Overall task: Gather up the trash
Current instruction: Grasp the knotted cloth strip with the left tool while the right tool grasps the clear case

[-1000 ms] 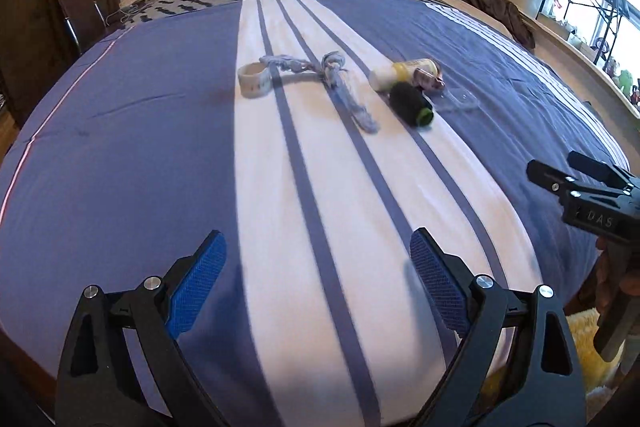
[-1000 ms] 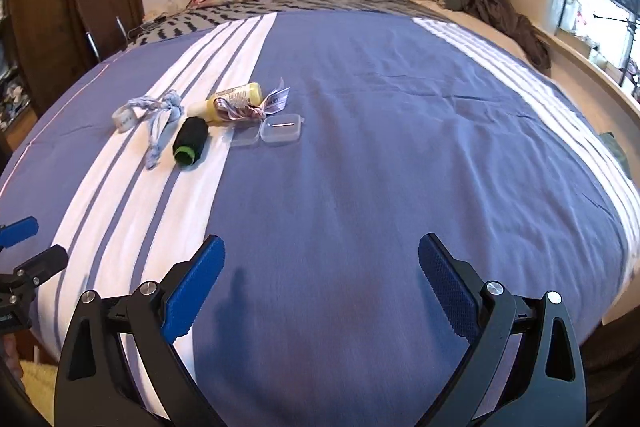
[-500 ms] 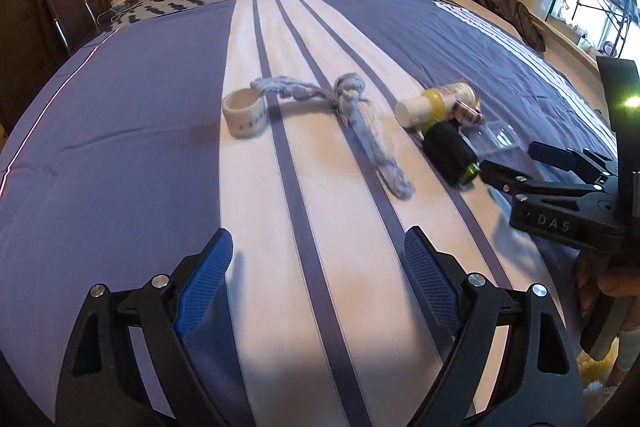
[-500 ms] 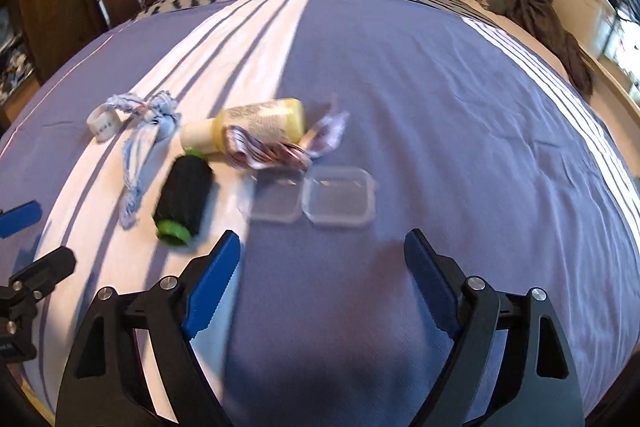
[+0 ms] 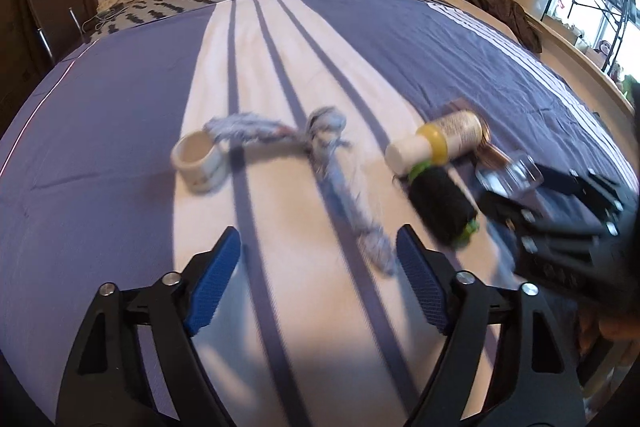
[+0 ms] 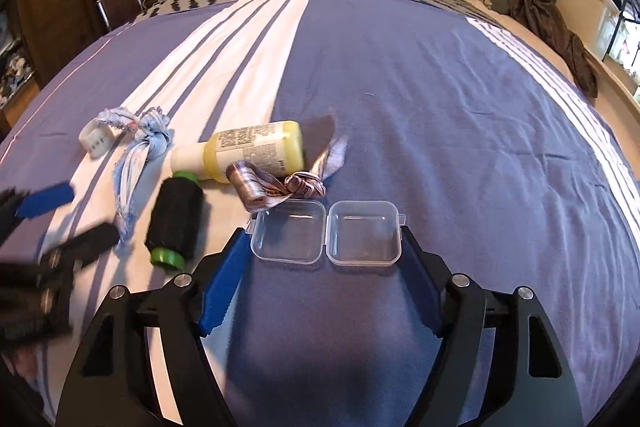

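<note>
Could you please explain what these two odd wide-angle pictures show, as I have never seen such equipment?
A person holds a hand-held clamp in each hand; a camera on each looks along its blue-padded jaws. One picture is from the left gripper, the other from the right gripper. On the striped bedspread lie a tape roll, a blue cloth strip, a yellow bottle, a black spool, a ribbon and an open clear plastic box. Both jaws have just been closing. The right pair flanks the box; nothing is gripped yet.
</note>
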Tool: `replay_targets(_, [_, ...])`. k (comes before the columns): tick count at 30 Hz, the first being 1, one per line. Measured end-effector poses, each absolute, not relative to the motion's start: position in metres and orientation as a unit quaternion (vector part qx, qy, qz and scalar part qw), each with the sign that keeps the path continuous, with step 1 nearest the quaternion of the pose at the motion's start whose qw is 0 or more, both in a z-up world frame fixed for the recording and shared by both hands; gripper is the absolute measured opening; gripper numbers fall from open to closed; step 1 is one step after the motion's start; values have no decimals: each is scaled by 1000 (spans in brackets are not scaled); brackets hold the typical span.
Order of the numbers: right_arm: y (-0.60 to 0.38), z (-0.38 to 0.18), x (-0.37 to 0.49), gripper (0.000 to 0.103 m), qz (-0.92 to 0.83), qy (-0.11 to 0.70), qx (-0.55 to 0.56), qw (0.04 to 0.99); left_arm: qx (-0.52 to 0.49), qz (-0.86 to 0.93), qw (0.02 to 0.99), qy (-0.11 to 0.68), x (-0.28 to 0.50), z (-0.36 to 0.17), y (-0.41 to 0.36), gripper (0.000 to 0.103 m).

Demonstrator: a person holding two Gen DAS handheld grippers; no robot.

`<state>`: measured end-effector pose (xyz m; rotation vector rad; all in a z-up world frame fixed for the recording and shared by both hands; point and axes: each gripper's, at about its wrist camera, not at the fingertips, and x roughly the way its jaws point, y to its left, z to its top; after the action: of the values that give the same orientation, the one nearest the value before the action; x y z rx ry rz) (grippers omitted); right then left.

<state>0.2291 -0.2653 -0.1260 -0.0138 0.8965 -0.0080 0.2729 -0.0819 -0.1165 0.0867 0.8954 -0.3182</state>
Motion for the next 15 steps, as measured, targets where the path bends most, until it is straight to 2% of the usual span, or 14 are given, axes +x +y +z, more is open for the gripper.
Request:
replay_targets(4, [-281,-126,212,74,-13,427,5,904,41,-162,884,436,288,-120,-94,58])
replay_targets(10, [-286,-126,192,74,-17,420,0,907,47,-169,880,442,292,-123,-100,25])
replay_targets(11, [-286,-125,190,74,-17,420,1,908,48,-172,878,444,288,-123,-99,14])
replay_targets(15, [-286,-121,176,74,-12,418,9,908,56,-178,878,441,266,-120,-95,7])
